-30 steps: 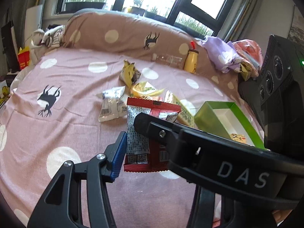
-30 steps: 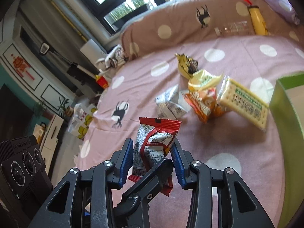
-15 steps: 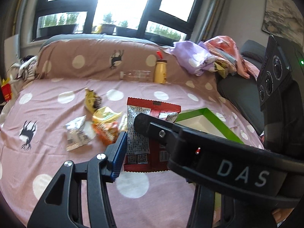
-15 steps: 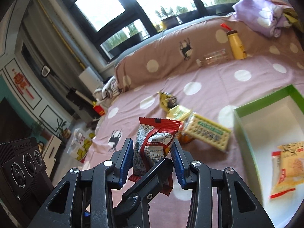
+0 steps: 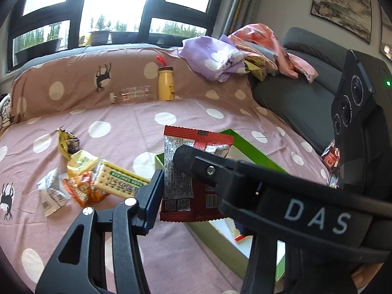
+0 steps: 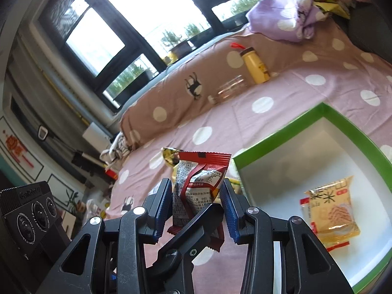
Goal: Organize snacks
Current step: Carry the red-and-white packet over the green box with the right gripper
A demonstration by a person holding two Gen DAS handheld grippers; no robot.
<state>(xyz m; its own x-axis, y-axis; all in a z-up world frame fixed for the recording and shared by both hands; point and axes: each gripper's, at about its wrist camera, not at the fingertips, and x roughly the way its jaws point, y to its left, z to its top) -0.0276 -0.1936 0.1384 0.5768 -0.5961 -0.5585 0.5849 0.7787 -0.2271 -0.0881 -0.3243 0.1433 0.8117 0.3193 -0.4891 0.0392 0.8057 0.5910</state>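
A red-and-silver snack packet [image 5: 186, 171] hangs in the air over the near-left corner of the green-rimmed white box [image 5: 250, 147]. My left gripper [image 5: 193, 191] is shut on it: its blue left pad presses the packet's left edge, and its other finger is hidden behind the right gripper's black body. In the right wrist view the same packet [image 6: 198, 188] stands upright with my right gripper [image 6: 194, 207] shut on it, left of the box [image 6: 276, 132]. A yellow wafer packet [image 6: 330, 210] lies inside the box.
Loose snacks lie on the pink dotted bedspread to the left: a cracker pack [image 5: 122, 181], an orange packet [image 5: 83, 191], a white packet [image 5: 51, 193] and a yellow-black packet [image 5: 67, 142]. A yellow bottle [image 5: 165, 83] and a clear bottle [image 5: 132, 94] rest against the bolster. Bundled clothes [image 5: 215, 56] top the grey sofa [image 5: 294, 98].
Both grippers have carried the red packet rightward together, from above the snack pile to the green box's near-left corner. The grip on the packet looks the same.
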